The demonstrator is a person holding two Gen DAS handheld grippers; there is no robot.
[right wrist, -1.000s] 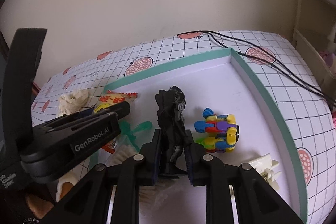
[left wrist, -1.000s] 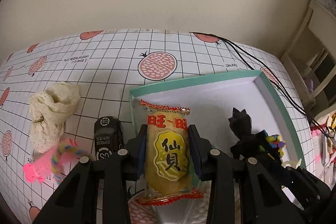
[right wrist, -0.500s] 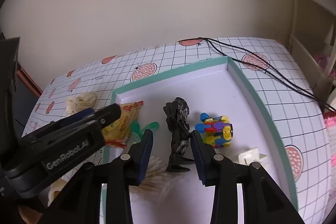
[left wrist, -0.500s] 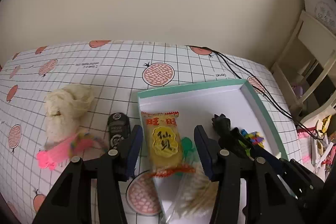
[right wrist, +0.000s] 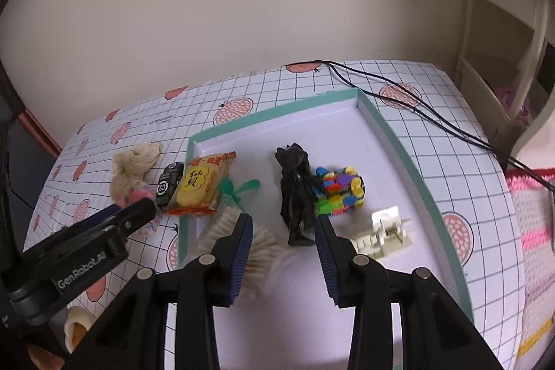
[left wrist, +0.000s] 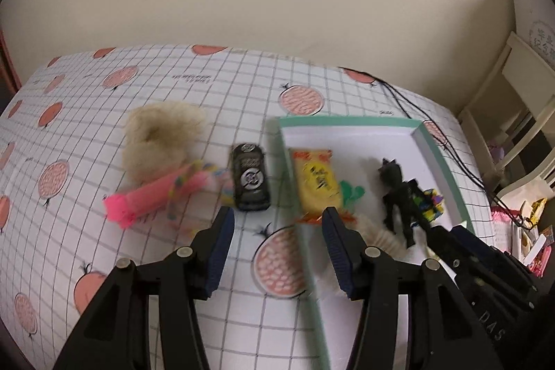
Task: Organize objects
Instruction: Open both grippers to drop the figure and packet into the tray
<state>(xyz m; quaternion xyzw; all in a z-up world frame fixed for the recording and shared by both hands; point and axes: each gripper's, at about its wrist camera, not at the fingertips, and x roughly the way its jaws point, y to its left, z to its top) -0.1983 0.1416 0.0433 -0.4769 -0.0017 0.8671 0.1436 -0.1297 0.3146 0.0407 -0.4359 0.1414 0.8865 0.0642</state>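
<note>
Resting in the teal-rimmed tray (right wrist: pixel 399 141), the yellow snack packet (right wrist: pixel 199 184) lay against its left wall, with the black figure (right wrist: pixel 295 193) standing mid-tray.
The left tool (left wrist: pixel 277 224) hung empty above the desk (left wrist: pixel 86 113) with jaws spread wide; the right tool (right wrist: pixel 282 231) gaped likewise, straddling the figure's feet without touching. A black toy car (left wrist: pixel 250 176) sat just outside the tray.

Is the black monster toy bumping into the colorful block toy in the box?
Touching. In the right wrist view the black figure leans right against the multicolored block toy, with no white box floor showing between them.
</note>
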